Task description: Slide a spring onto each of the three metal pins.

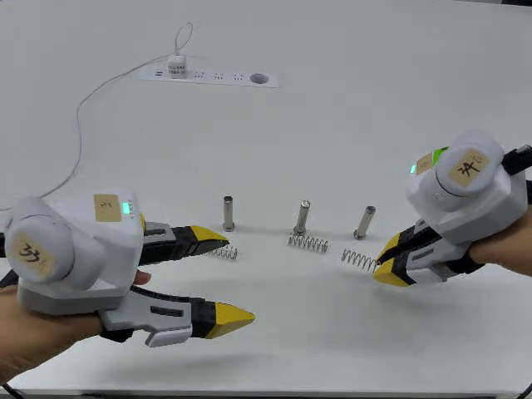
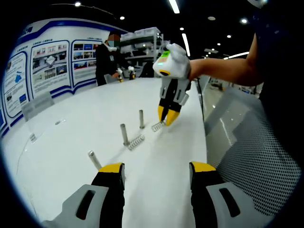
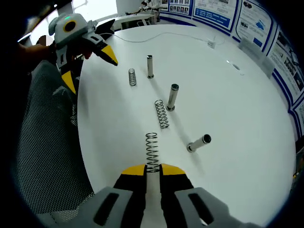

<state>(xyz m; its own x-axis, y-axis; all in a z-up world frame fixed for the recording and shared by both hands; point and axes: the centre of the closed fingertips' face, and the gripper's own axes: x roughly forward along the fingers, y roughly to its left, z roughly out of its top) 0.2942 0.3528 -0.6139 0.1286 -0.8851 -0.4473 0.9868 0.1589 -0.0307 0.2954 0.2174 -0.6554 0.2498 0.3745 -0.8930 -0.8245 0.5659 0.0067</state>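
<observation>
Three metal pins stand in a row on the white table: a left pin (image 1: 228,213), a middle pin (image 1: 302,217) and a right pin (image 1: 365,222). In front of each pin lies a spring: left spring (image 1: 223,252), middle spring (image 1: 307,243), right spring (image 1: 359,259). My right gripper (image 1: 384,268) is shut on the near end of the right spring (image 3: 151,151), which still rests on the table beside the right pin (image 3: 198,143). Wide open, my left gripper (image 1: 229,278) hovers just short of the left spring, nothing between its fingers (image 2: 111,170).
A white power strip (image 1: 208,76) with a plug and a looping cable (image 1: 80,133) lies at the back of the table. The table's front edge (image 1: 274,389) runs close under my hands. A person (image 2: 107,61) stands far behind the table.
</observation>
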